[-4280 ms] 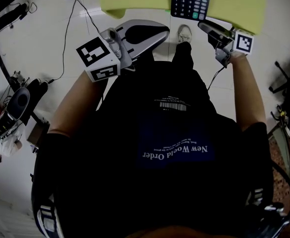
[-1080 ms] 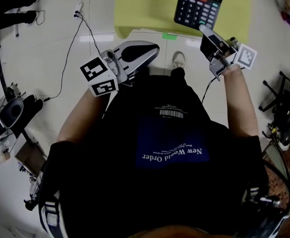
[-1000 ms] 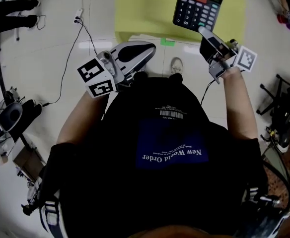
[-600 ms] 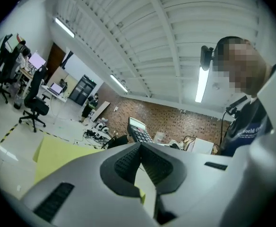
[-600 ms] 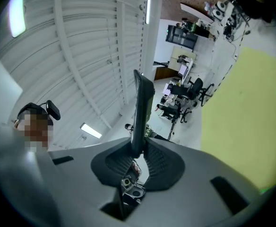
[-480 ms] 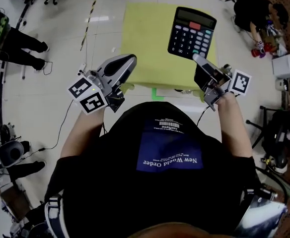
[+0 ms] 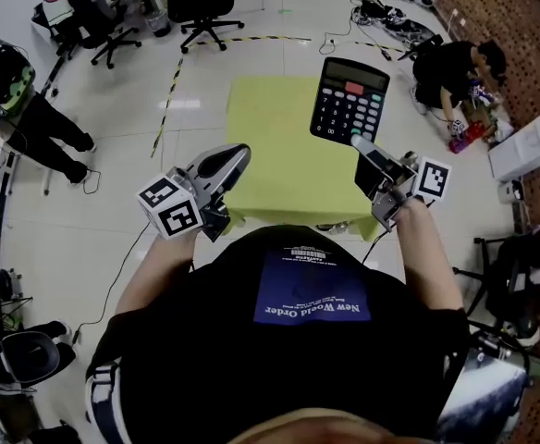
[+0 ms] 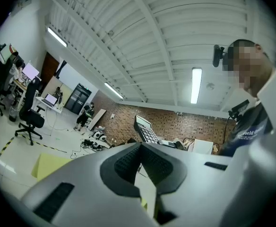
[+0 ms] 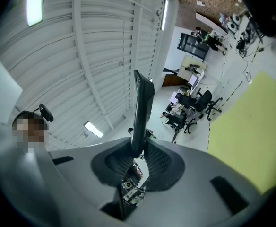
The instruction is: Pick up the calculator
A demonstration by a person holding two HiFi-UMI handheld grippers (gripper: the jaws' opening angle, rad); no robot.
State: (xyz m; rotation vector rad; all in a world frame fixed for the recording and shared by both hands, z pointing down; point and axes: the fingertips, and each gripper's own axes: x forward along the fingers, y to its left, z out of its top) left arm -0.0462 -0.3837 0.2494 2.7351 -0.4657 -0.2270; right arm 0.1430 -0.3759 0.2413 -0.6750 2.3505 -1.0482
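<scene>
Head view, 1 o'clock: my right gripper (image 7: 359,143) clamps calculator (image 7: 349,102) edge, clear of table (image 7: 270,151); left gripper (image 7: 237,153) clenched empty, unneeded.

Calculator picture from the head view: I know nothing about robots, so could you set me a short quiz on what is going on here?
1. True or false: the calculator lies flat on the yellow table.
2. Which gripper grips the calculator? A) the left gripper B) the right gripper C) both
3. Fill in: the left gripper's jaws are ___, with nothing between them.
Key: 1 false, it is held up in the air by its lower edge; 2 B; 3 shut.
</scene>
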